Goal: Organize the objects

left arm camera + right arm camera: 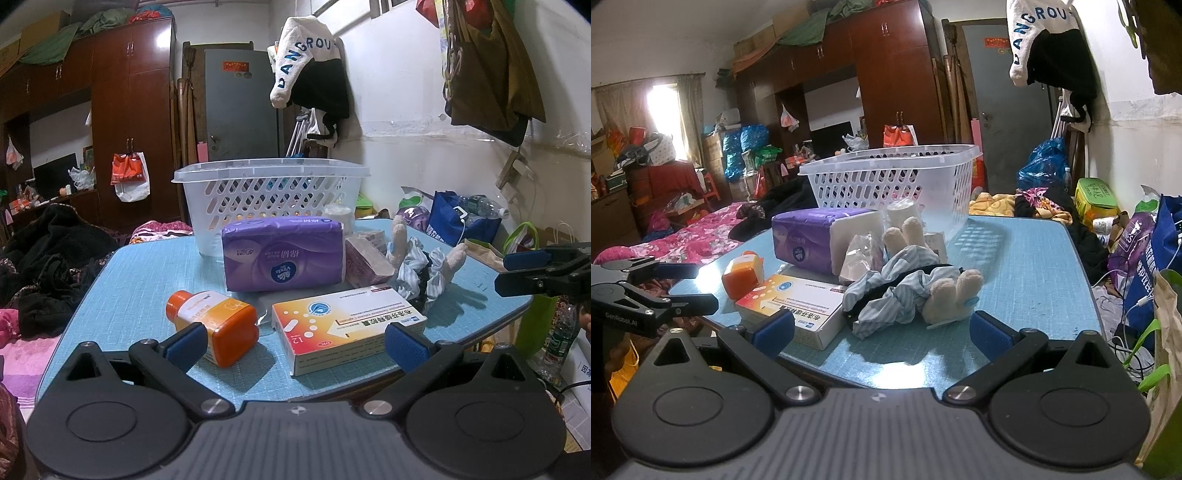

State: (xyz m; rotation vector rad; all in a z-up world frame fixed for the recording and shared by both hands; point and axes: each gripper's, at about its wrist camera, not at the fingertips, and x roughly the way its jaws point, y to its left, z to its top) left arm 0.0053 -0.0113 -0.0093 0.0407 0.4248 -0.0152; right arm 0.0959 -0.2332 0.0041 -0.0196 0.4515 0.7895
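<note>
Cluttered bedroom all around me, and I am looking across a light blue table with a fine woven-grid texture (147, 273), where the objects to organize are sitting in a loose group. Nearest my left gripper (295, 343), a flat rectangular cardboard medicine box in white, orange and yellow (347, 325) is lying on its broad face, and just to its left a squat orange plastic bottle with a glossy label (214, 325) is lying on its side. Behind them a soft purple plastic-wrapped tissue pack (284, 254) is standing on its long edge, with a crinkly clear-wrapped pinkish packet (364, 258) touching its right end. A cream plush toy dressed in rumpled blue-striped cloth (912, 288) is sprawling beside the box, directly ahead of my right gripper (882, 330). At the far edge of the table a white perforated plastic basket with a smooth rim (271, 199) is standing upright, and a small white roll (901, 212) is standing just in front of it.

Both grippers are hovering at the near edge with their blue ribbed pads (404, 345) spread wide, gripping nothing. Beyond the table I am seeing a dark red-brown wooden wardrobe (129, 110) and a white garment hanging on the wall (303, 55).
</note>
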